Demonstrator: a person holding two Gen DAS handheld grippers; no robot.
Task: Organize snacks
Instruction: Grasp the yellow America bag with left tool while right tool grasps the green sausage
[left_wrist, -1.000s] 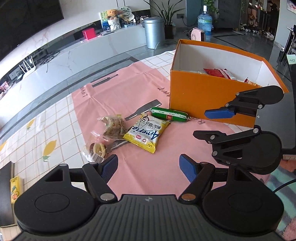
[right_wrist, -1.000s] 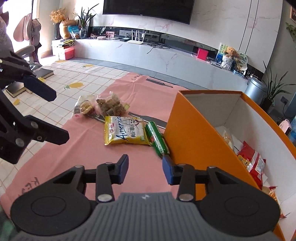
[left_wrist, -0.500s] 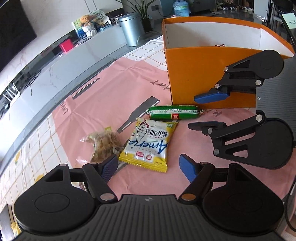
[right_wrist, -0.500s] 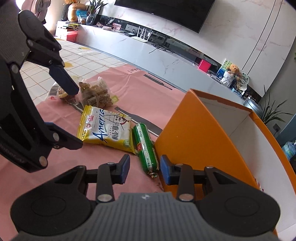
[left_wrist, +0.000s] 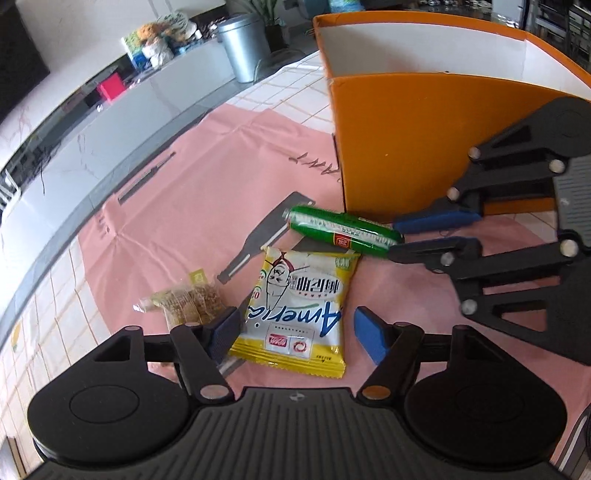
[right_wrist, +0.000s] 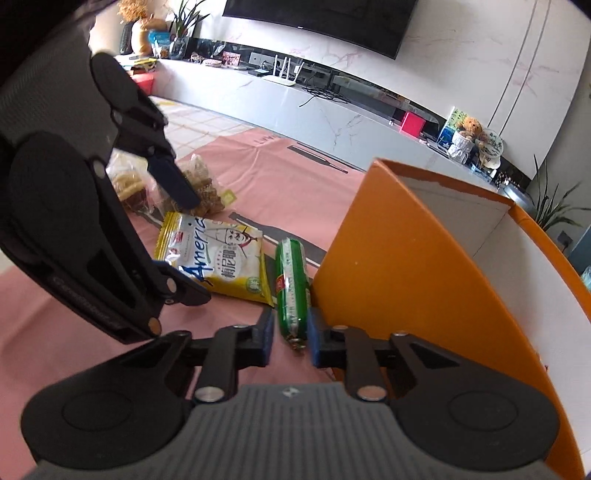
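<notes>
The right gripper (right_wrist: 290, 341), blue-padded, brackets the near end of a glossy green cylindrical sausage stick (right_wrist: 291, 284), fingers narrowly apart, on pink cloth (left_wrist: 207, 177) against the orange cardboard box (right_wrist: 388, 266). The left gripper (left_wrist: 295, 332) straddles a crinkly yellow foil packet (left_wrist: 299, 306), fingers wide apart.

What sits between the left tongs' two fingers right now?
The yellow Ameria snack packet lies flat on the pink mat between the open left tongs' fingers, seen in the left wrist view.

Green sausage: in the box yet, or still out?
Out: green sausage lies on the pink mat beside the orange box, between the right tongs.
</notes>
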